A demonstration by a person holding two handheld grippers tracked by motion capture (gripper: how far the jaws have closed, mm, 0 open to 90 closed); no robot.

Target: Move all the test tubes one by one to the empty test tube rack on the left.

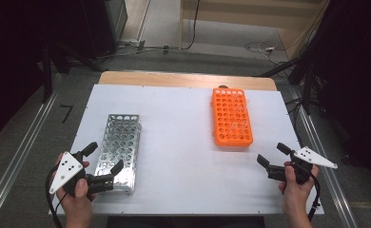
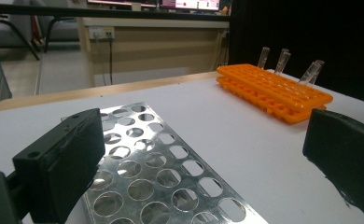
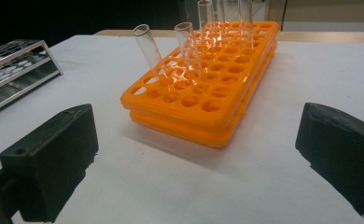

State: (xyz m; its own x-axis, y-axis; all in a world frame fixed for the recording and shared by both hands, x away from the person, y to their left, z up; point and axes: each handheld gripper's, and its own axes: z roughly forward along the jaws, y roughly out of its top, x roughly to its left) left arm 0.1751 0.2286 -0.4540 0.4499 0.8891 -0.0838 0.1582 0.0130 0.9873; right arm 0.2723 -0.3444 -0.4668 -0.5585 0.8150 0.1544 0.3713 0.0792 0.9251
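Observation:
An orange tube rack (image 1: 231,117) lies on the right half of the white table (image 1: 183,142), with several clear glass tubes (image 3: 189,46) leaning in its holes. A silver metal rack (image 1: 119,149) with empty holes lies at the left. My left gripper (image 1: 103,159) is open at the near left, its jaws straddling the metal rack's (image 2: 157,168) near end. At the near right my right gripper (image 1: 272,154) is open too, pointing at the orange rack (image 3: 208,88) from a short way off, with nothing between its jaws.
The white table top ends in a wooden strip (image 1: 188,78) at the far side. Cables (image 1: 264,47) lie on the floor behind it. Metal rails (image 1: 17,156) run along both sides of the table. Between the two racks the white surface is bare.

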